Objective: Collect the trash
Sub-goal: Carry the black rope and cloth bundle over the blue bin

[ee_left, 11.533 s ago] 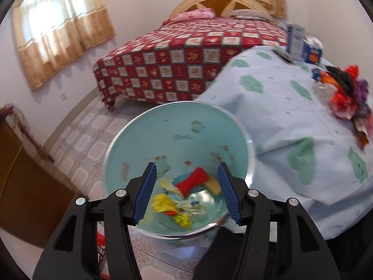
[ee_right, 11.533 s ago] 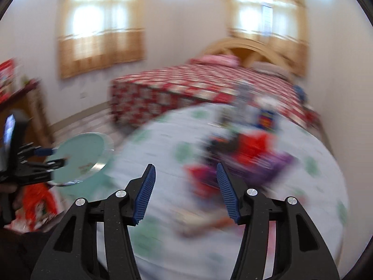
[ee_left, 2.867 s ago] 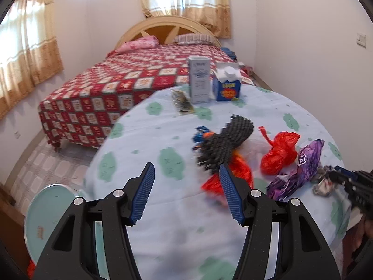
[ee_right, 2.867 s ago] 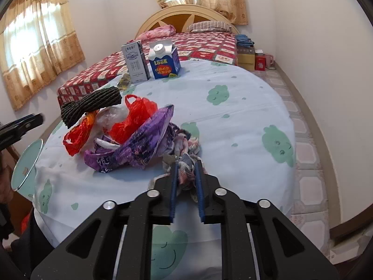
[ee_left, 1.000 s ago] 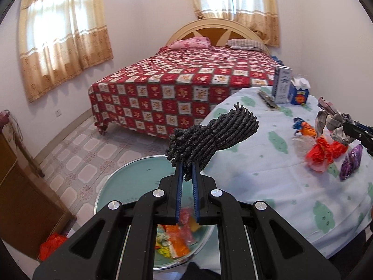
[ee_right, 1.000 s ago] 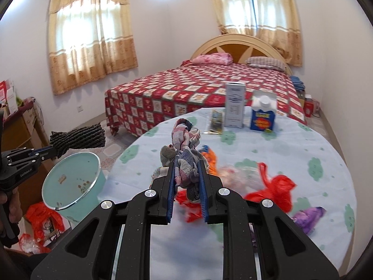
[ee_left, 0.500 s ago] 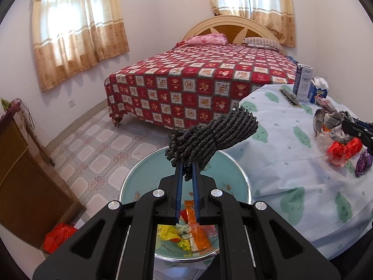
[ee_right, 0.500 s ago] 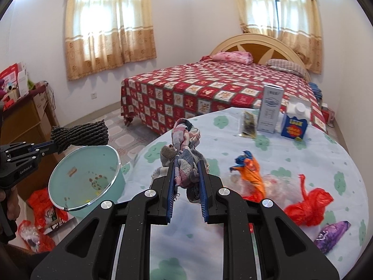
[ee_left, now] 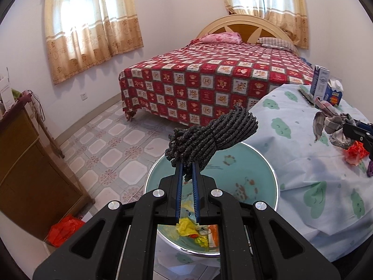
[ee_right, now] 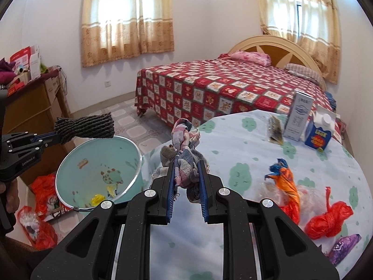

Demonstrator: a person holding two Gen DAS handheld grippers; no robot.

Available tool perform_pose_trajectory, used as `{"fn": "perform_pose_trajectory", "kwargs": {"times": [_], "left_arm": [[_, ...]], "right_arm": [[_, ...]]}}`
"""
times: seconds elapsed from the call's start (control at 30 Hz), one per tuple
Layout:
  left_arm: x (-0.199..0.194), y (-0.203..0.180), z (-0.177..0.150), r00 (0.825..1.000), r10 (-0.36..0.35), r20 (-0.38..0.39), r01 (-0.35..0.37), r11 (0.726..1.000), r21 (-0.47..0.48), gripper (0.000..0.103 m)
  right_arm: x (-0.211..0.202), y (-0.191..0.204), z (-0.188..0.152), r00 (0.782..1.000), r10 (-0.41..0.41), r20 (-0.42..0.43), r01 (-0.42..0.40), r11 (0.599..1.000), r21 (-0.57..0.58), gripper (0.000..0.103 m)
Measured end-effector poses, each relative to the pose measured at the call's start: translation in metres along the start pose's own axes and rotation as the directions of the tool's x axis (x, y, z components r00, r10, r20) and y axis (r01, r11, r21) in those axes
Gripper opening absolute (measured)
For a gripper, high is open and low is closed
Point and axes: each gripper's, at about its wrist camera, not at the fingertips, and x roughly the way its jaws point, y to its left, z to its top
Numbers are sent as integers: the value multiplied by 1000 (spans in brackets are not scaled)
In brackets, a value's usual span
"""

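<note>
My left gripper (ee_left: 186,166) is shut on a dark grey knitted bundle (ee_left: 214,133), held in the air above a teal bin (ee_left: 263,163) that stands on the floor beside the round table. Coloured wrappers (ee_left: 193,232) lie at the bin's bottom. My right gripper (ee_right: 186,165) is shut on a crumpled checked rag (ee_right: 184,149) and hangs over the table's left edge. From the right wrist view the grey bundle (ee_right: 86,126) and left gripper (ee_right: 58,137) sit over the bin (ee_right: 70,200). The rag (ee_left: 331,122) shows at the right in the left wrist view.
The table's pale blue cloth (ee_right: 235,144) carries orange (ee_right: 285,184) and red (ee_right: 328,219) bags, a purple wrapper (ee_right: 345,245), two cartons (ee_right: 300,116) and a dark packet (ee_right: 275,129). A red-quilted bed (ee_left: 209,81) stands behind. A wooden cabinet (ee_left: 25,170) and red bags (ee_right: 44,193) are at the left.
Both grippers have swung left with their loads. The grey bundle now hangs further over the bin, and the rag has come nearer the table's left edge and the bin.
</note>
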Motion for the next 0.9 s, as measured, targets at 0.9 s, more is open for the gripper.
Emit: {"fn": "perform_pose_trajectory", "kwargs": {"times": [0.9], "left_arm": [[6,43,-11,997,69,-41,-72,995,-67,8]], "right_arm": [[32,53,7,996,84,-43,-88,991,-103,19]]}}
